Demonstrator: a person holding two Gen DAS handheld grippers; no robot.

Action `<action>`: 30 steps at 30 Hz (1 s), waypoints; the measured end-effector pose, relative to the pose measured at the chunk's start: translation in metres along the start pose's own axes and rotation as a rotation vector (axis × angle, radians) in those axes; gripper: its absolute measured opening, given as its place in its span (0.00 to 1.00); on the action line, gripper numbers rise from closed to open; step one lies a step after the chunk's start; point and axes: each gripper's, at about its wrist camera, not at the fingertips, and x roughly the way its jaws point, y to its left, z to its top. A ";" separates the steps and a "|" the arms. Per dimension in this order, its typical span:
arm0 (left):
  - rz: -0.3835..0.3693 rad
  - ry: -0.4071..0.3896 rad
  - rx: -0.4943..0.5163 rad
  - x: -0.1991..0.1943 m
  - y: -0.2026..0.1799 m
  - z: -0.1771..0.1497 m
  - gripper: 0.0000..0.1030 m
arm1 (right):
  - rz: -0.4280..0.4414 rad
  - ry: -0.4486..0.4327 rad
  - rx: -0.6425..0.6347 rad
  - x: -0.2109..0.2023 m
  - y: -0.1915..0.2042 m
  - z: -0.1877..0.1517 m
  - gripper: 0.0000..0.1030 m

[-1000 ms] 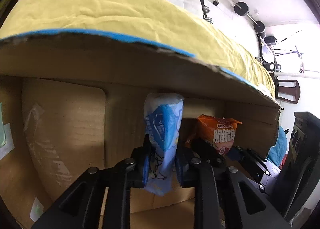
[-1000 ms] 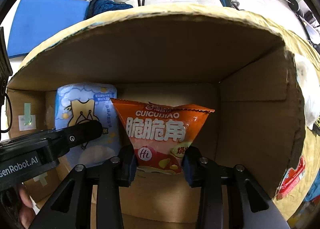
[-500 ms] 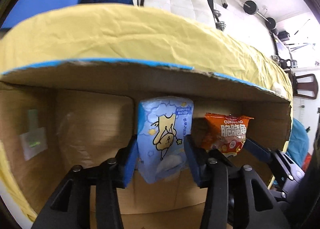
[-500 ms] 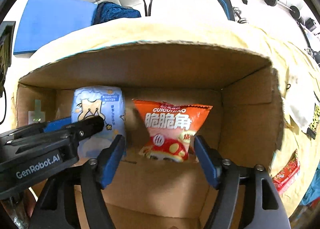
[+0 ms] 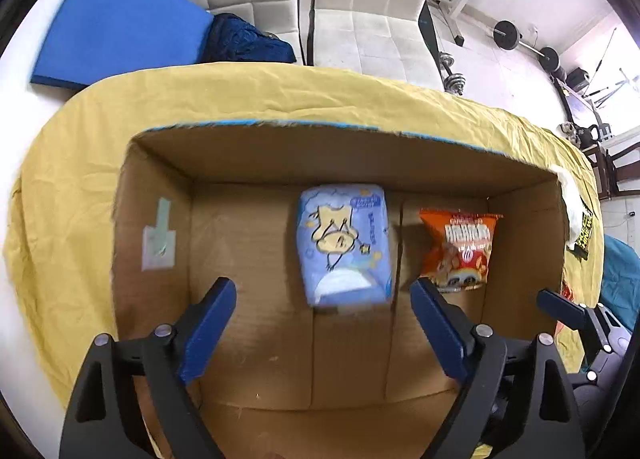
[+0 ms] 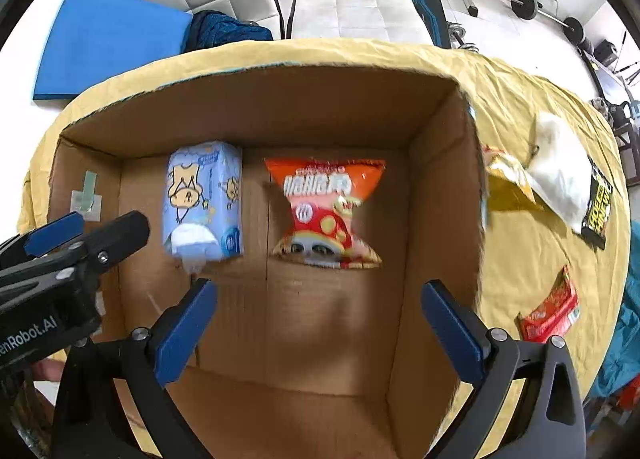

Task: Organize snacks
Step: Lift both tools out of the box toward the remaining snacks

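Two snack packs lying side by side on the floor of an open cardboard box [image 5: 248, 163], close to its far wall. On the left, a pale blue, puffy, roughly rectangular soft pack [image 5: 346, 245] printed with a yellow cartoon figure and stars. On the right, just beside it with a narrow strip of box floor between, an orange glossy crisp bag [image 5: 460, 249] with crimped top and bottom seams, white characters, pinched at the waist in the right wrist view [image 6: 328, 211]. Same blue pack in that view [image 6: 202, 201], a little blurred.

Left gripper [image 5: 322, 323] spread wide above the box floor, blue pads on black angular fingers, nothing between them, blue pack lying beyond the tips. Right gripper [image 6: 316, 315] likewise spread wide and holding nothing, orange bag beyond its tips. Left gripper's black body with white lettering at the lower left edge of the right wrist view.

Box of plain brown corrugated board, creased floor flaps, rough-cut rim edged in blue on the far side, a pale green tape patch [image 5: 160, 239] on its left inner wall.

Around the box, a wrinkled mustard-yellow cloth [image 5: 280, 91] over a round table. On the cloth to the right of the box: a yellow packet [image 6: 510, 183], a white crumpled bag [image 6: 560, 175], a black pack with yellow lettering [image 6: 598, 211], a red sachet [image 6: 552, 309].

Beyond the table, quilted white chairs [image 5: 360, 7], a blue foam mat [image 5: 116, 23], dark blue fabric [image 5: 244, 41], barbell weights [image 5: 506, 35].
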 end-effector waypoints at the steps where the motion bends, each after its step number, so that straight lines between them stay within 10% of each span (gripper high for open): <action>1: -0.004 -0.003 0.000 0.001 0.000 0.001 0.90 | 0.002 -0.001 0.004 -0.001 -0.001 -0.003 1.00; 30: 0.045 -0.245 0.044 -0.143 -0.035 -0.112 0.90 | 0.108 -0.217 -0.024 -0.156 -0.015 -0.128 1.00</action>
